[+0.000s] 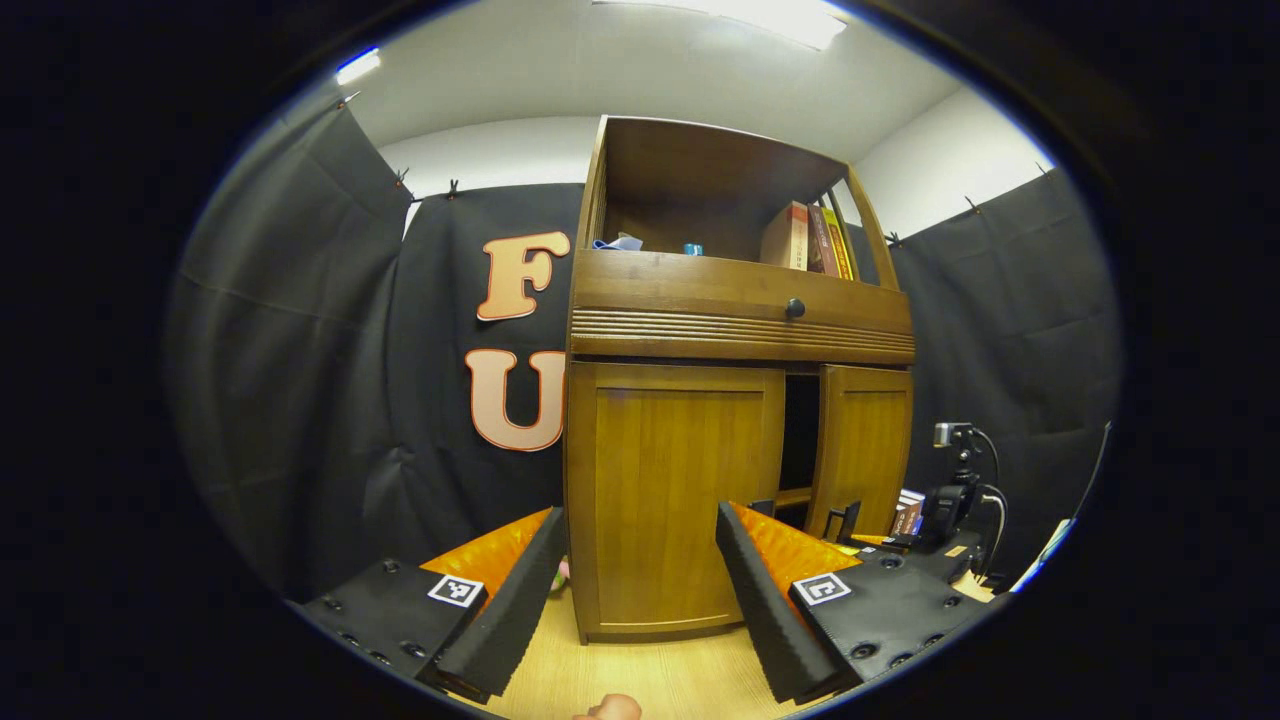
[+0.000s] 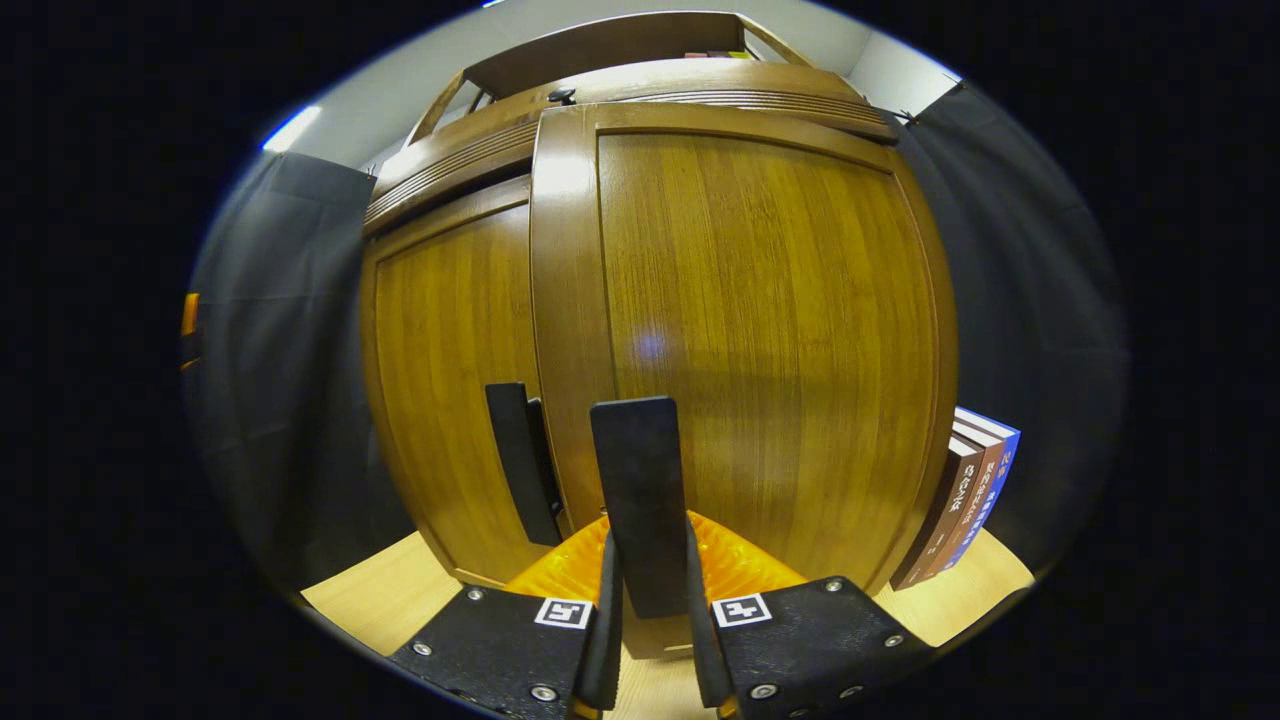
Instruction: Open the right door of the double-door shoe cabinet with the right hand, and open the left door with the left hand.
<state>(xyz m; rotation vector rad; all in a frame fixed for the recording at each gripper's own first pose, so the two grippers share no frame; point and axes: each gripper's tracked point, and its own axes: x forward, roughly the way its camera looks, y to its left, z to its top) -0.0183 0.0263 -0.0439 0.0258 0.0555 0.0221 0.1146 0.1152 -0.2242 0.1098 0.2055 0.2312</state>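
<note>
Straight ahead of the left gripper (image 1: 635, 590), fingers spread wide and empty, stands the closed left door (image 1: 672, 500). Rightward, the right door (image 2: 740, 340) is ajar; the right gripper (image 2: 645, 560) clamps its upright handle (image 2: 645, 500).

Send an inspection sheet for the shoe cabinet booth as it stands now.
Surface: light wooden floor under the cabinet.
Job's things: right door ajar; left door closed.
Clutter: books beside the cabinet; shelf books up top.
Grippers: right gripper shut on the right door handle; left gripper open, short of the left door.
Cables: cable at the camera stand.
Surroundings: black cloth walls.
</note>
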